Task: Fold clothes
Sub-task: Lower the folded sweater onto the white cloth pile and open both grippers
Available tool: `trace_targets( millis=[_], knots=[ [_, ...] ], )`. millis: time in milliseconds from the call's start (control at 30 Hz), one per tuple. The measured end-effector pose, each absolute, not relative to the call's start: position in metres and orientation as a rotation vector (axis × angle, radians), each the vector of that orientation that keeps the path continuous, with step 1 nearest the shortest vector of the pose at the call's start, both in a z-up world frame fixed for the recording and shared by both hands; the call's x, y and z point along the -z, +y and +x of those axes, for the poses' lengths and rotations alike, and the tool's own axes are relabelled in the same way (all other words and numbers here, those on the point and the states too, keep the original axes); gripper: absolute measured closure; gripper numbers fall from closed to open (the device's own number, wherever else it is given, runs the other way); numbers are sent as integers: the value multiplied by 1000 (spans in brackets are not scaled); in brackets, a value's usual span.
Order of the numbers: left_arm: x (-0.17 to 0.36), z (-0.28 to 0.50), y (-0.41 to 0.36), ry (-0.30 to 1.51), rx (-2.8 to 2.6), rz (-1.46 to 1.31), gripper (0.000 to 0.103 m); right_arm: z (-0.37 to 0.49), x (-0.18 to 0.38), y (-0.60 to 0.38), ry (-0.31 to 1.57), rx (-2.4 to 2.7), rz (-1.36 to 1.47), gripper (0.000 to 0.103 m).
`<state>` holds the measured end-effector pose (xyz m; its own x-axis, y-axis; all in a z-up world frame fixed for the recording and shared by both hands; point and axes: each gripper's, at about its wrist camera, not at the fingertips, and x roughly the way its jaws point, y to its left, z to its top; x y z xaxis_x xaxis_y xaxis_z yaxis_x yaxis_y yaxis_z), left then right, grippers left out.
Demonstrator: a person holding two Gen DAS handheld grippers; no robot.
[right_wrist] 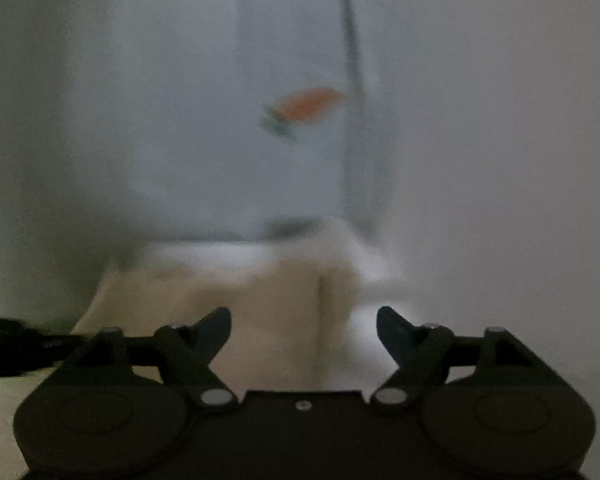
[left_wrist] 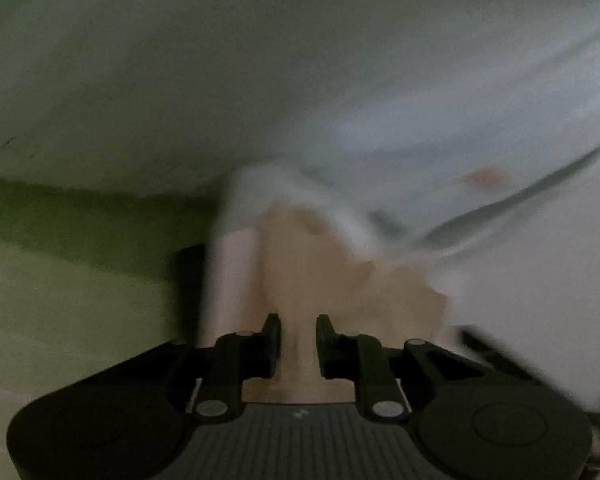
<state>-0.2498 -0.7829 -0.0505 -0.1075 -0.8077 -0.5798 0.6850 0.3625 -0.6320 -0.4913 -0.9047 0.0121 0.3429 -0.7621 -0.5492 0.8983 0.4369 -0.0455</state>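
Both views are blurred. A pale blue-white garment [left_wrist: 420, 140] with a small orange mark [left_wrist: 486, 178] spreads ahead of my left gripper [left_wrist: 298, 320]. A beige cloth [left_wrist: 320, 272] lies just beyond the fingertips and shows through the narrow gap between the jaws. The pads do not press on it. In the right wrist view the same pale garment [right_wrist: 240, 140] with its orange mark [right_wrist: 308, 104] lies ahead, and the beige cloth [right_wrist: 260, 312] sits folded below it. My right gripper [right_wrist: 304, 316] stands wide open above that cloth with nothing between its fingers.
A green surface [left_wrist: 60, 216] runs along the left of the left wrist view, with a dark upright shape [left_wrist: 190, 280] beside the cloth. A dark cable or strap [right_wrist: 12, 344] enters at the left edge of the right wrist view.
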Motion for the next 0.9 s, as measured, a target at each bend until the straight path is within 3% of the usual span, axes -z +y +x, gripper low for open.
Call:
trace_targets(
  millis=[67,167,233,367,433,467,633,900],
  knots=[
    [65,-246,-784,1113,1242,-125,75,-494,-6,-883,455,1125,250,25],
    [67,-245,-788,1086,1243,-97,54,-489,12,-853,385,1044,250,26],
    [64,-244,-791,1049,1246,-29,43,-476,39,-855,475,1018,295,26],
    [54,-249,-775,953,1286,47,30,-478,54,-859,450,1068,457,16],
    [42,-252,-751,861,1307,41,15,-483,43,-847,438,1090,471,5],
    [36,-254,-740,818,1317,38,12,-485,38,-838,430,1102,454,0],
    [3,-277,-669,645,1376,124,11,-507,17,-765,422,1113,328,0],
    [-11,-316,-556,561,1401,147,0,-527,3,-650,407,1122,456,0]
  ],
)
